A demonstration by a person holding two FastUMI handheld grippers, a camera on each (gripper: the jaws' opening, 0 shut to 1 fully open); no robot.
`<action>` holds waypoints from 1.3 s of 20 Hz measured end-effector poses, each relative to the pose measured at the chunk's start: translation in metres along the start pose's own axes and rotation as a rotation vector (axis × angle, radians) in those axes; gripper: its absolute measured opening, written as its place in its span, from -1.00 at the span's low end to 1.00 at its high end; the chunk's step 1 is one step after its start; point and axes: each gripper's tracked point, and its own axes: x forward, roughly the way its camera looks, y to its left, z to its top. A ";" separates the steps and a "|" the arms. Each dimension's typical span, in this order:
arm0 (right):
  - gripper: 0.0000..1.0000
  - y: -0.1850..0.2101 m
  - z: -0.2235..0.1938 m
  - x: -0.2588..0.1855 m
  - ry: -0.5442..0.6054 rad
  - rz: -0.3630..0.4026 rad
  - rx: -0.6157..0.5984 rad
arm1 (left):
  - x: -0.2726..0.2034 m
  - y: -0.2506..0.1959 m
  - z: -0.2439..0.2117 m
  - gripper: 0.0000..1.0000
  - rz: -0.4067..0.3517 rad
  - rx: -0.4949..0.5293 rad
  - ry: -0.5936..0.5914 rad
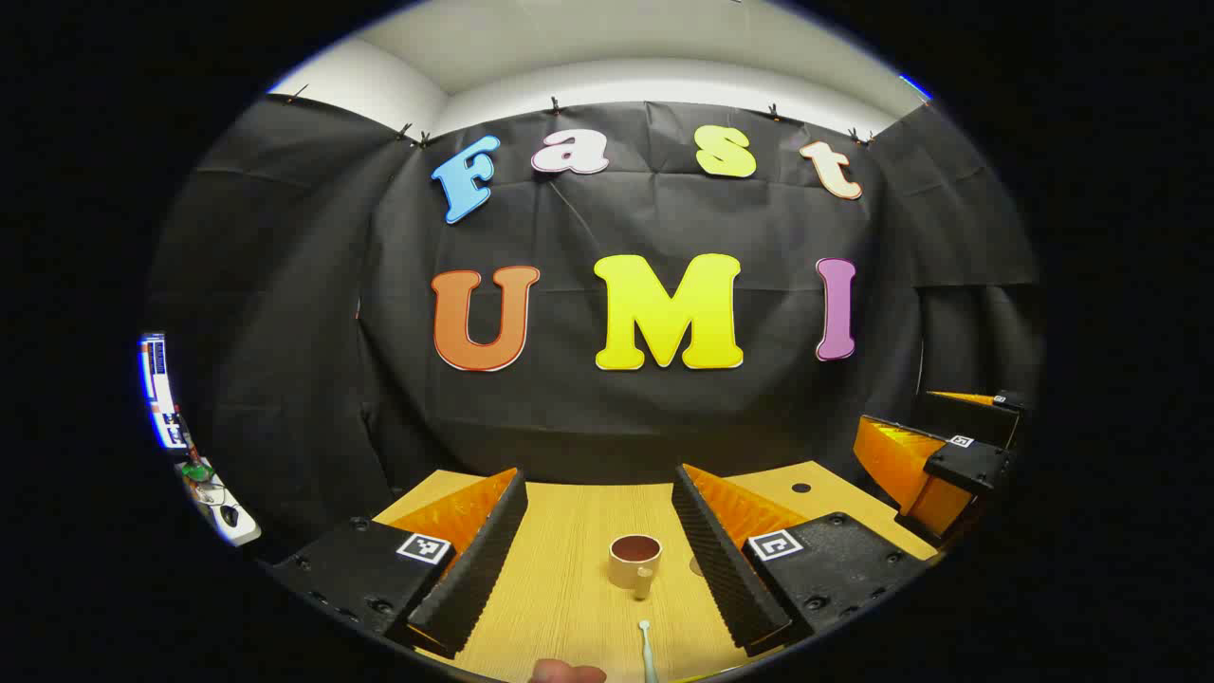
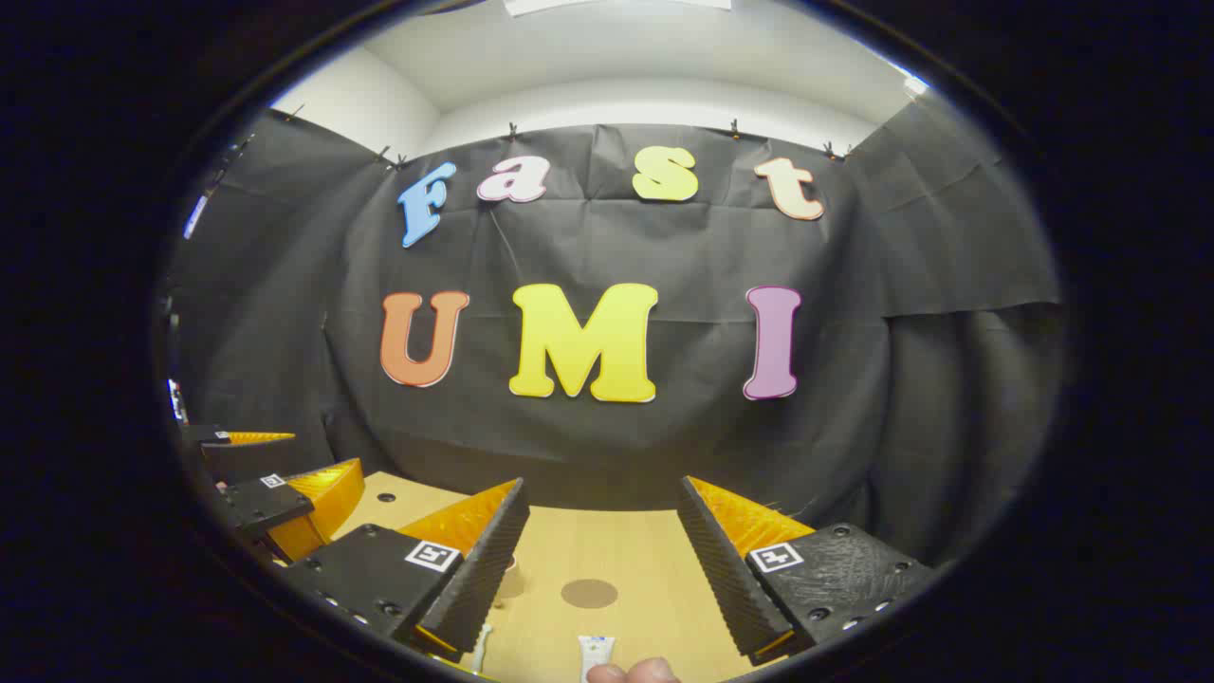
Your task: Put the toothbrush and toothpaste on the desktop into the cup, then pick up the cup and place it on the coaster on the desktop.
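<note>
Wooden desktop (image 1: 569, 569) bears cup (image 1: 634, 561); coaster (image 2: 589, 593) lies flat.

Screen (image 1: 159, 391) and clutter (image 1: 216, 498) at left

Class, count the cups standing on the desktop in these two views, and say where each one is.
1. The cup stands on the desktop ahead of the open left gripper, handle toward the camera, with the toothbrush lying just before it. Others may be hidden.
</note>
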 end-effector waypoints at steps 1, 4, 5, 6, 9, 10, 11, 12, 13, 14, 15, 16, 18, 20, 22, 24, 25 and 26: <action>0.89 -0.001 0.000 0.000 0.001 -0.005 0.003 | 0.000 0.001 0.001 0.95 0.001 0.001 -0.003; 0.92 0.001 0.001 0.003 -0.002 -0.002 0.002 | 0.002 0.001 0.001 0.95 0.001 0.003 -0.001; 0.94 0.003 0.001 0.004 -0.001 0.005 0.000 | 0.003 0.001 0.001 0.95 -0.001 0.000 -0.002; 0.89 0.001 0.001 0.005 0.000 0.006 -0.004 | 0.004 -0.001 0.002 0.95 -0.001 -0.003 -0.002; 0.94 -0.005 -0.002 0.006 0.005 0.007 -0.006 | 0.005 -0.005 0.004 0.95 -0.001 0.000 -0.003; 0.94 -0.005 -0.002 0.007 0.007 0.011 -0.006 | 0.004 -0.007 0.003 0.95 -0.002 0.001 -0.003; 0.96 -0.005 -0.004 0.007 0.008 0.013 -0.008 | 0.004 -0.008 0.003 0.95 -0.002 0.002 -0.002; 0.94 -0.007 -0.005 0.008 0.011 0.012 -0.010 | 0.005 -0.009 0.002 0.94 -0.004 0.003 0.001; 0.94 -0.008 -0.007 0.010 0.015 0.015 -0.012 | 0.005 -0.010 0.002 0.95 0.000 0.004 0.001; 0.94 -0.009 -0.008 0.009 0.018 0.016 -0.013 | 0.005 -0.010 0.001 0.95 0.002 0.004 0.003; 0.89 -0.009 -0.007 0.009 0.017 0.020 -0.012 | 0.005 -0.011 0.001 0.95 0.006 0.003 0.005; 0.94 -0.010 -0.007 0.009 0.017 0.022 -0.015 | 0.005 -0.011 0.000 1.00 0.007 0.002 0.006; 0.89 -0.009 -0.009 0.009 0.020 0.032 -0.024 | 0.007 -0.014 -0.001 0.95 0.008 0.002 0.010; 0.94 -0.010 -0.013 0.011 0.027 0.037 -0.022 | 0.009 -0.016 -0.004 1.00 0.006 0.005 0.017; 0.89 -0.013 -0.019 0.012 0.039 0.037 -0.021 | 0.011 -0.018 -0.011 0.95 0.004 0.004 0.032; 0.89 -0.017 -0.027 0.013 0.057 0.036 -0.023 | 0.012 -0.020 -0.017 0.95 0.003 0.005 0.051; 0.89 -0.019 -0.033 0.014 0.072 0.034 -0.024 | 0.013 -0.022 -0.021 0.95 0.000 0.006 0.060; 0.89 -0.023 -0.037 0.015 0.084 0.029 -0.024 | 0.013 -0.023 -0.024 0.96 -0.003 0.009 0.068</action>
